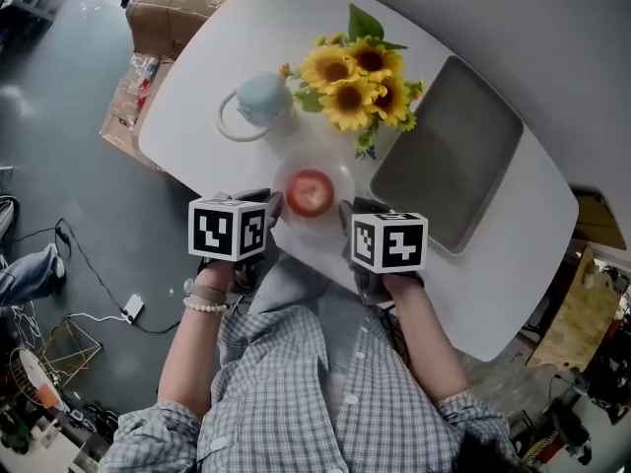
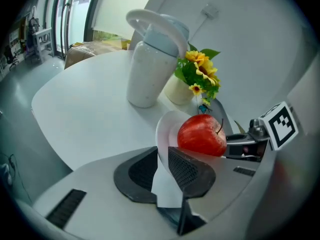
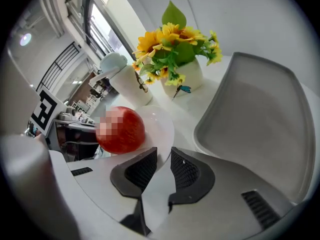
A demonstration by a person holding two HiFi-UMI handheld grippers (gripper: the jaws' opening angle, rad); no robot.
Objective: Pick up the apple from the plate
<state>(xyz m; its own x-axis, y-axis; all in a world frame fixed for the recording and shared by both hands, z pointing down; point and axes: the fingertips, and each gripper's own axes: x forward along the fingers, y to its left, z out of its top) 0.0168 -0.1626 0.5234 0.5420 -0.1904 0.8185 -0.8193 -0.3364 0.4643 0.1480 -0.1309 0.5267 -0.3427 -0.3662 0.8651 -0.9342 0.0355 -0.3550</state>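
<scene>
By way of print, only black-and-white square markers on the cubes of the left gripper [image 1: 269, 205] and the right gripper [image 1: 348, 215]. Wrapped packets [image 1: 138, 77] beside the cardboard box [image 1: 182, 3] off the table's far-left edge, any lettering too small to read.

Red apple [image 1: 310, 191] stem up in the middle of a small white plate [image 1: 342, 179], near the front edge of the white table [image 1: 197, 97]. Left gripper at the plate's left rim, jaws drawn close with the rim between the pads; right gripper at the right rim, likewise. Seemingly pinching the rim on both sides, though contact at the pads hard to confirm. Neither touching the apple.

Behind the plate: pale blue jug [image 1: 261, 99] with a looped handle, sunflowers [image 1: 360, 72], grey tray [image 1: 449, 156] to the right. White vase [image 3: 187, 76] hidden under the blooms in the head view. Apple's underside hidden behind a jaw in the left gripper view. Left hand [image 1: 212, 272] and right hand [image 1: 399, 286] mostly covered by the cubes.
</scene>
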